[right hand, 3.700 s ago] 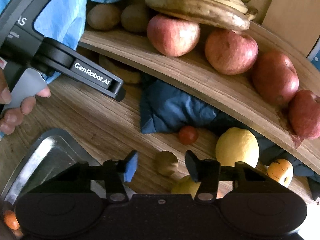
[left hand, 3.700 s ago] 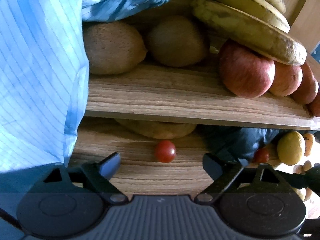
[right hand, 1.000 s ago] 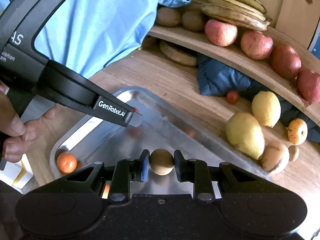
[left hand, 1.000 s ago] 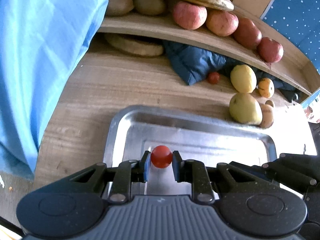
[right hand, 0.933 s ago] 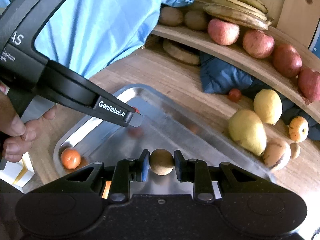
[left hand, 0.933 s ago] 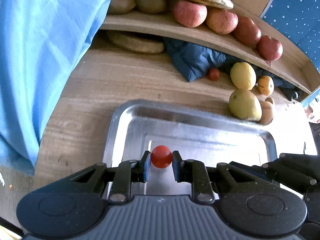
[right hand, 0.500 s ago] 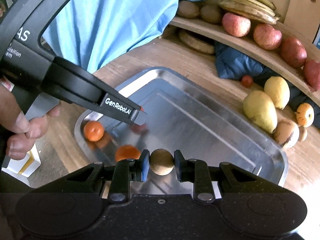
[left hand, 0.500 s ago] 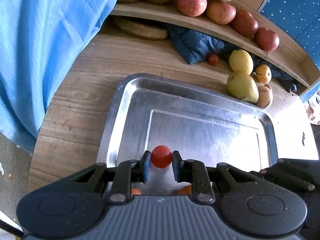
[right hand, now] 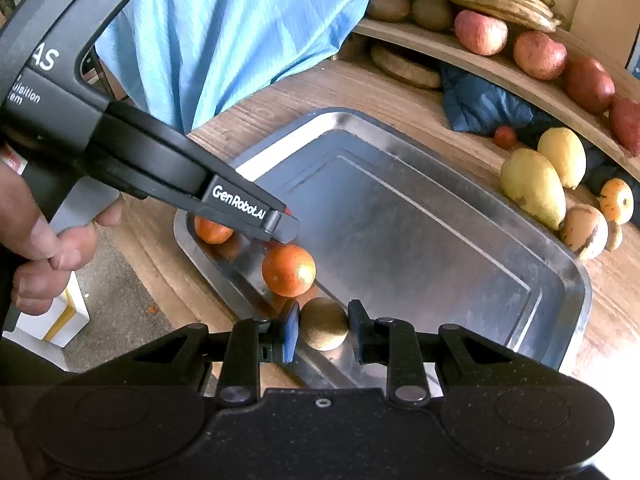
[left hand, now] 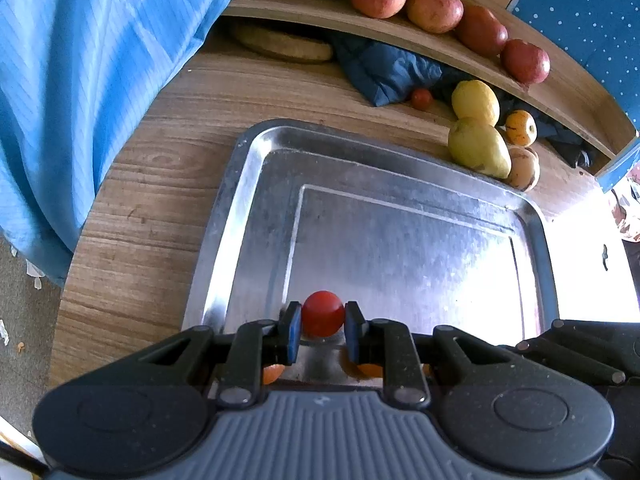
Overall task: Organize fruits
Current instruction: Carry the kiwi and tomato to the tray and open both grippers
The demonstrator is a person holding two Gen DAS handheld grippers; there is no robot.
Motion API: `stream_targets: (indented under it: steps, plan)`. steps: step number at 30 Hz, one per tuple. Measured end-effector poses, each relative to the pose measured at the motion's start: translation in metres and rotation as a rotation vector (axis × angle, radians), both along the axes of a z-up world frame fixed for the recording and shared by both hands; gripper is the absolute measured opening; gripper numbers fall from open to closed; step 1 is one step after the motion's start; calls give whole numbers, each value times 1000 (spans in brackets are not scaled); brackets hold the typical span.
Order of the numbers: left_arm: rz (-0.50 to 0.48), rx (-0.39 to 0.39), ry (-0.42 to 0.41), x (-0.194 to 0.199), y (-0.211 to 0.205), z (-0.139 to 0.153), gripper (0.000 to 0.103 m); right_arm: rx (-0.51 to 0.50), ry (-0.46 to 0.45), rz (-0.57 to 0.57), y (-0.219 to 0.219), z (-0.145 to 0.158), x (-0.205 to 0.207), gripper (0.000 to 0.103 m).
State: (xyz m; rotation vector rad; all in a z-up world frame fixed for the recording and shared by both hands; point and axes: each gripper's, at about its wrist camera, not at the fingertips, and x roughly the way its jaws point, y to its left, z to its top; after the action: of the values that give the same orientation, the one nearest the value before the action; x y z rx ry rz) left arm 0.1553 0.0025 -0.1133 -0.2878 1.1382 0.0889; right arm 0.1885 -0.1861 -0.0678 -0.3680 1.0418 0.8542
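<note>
Left wrist view: left tongs (left hand: 322, 326) pinch a cherry tomato (left hand: 322, 319) above the steel tray (left hand: 224, 216) on the bench (left hand: 152, 184) (near end); right tongs (right hand: 323, 331) pinch a small brown fruit (right hand: 323, 323) over that tray's edge.

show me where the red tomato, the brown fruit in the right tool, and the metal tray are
Tomato (left hand: 322, 318), left wrist view, middle of its front face.
Brown fruit (right hand: 323, 323), right wrist view, centre of its top.
Tray (right hand: 420, 240), right wrist view, bare floor.
</note>
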Motion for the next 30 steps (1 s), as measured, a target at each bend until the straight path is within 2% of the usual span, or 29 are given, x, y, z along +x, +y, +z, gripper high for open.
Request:
stream_targets:
  steps: [22,25,28,30]
  plan:
    - [0,3,-2,-7,-2,4,25,-8,0,-40,-1,-3,-2,30]
    - [-2,5,-4,-9,-3,8,32,-6,-2,-43,-2,-2,-3,31]
    - [-9,5,-22,-13,-4,15,44,-1,-10,-49,-4,1,-4,38]
    - [-13,10,-32,-16,-4,20,48,5,-15,-55,-7,4,-6,45]
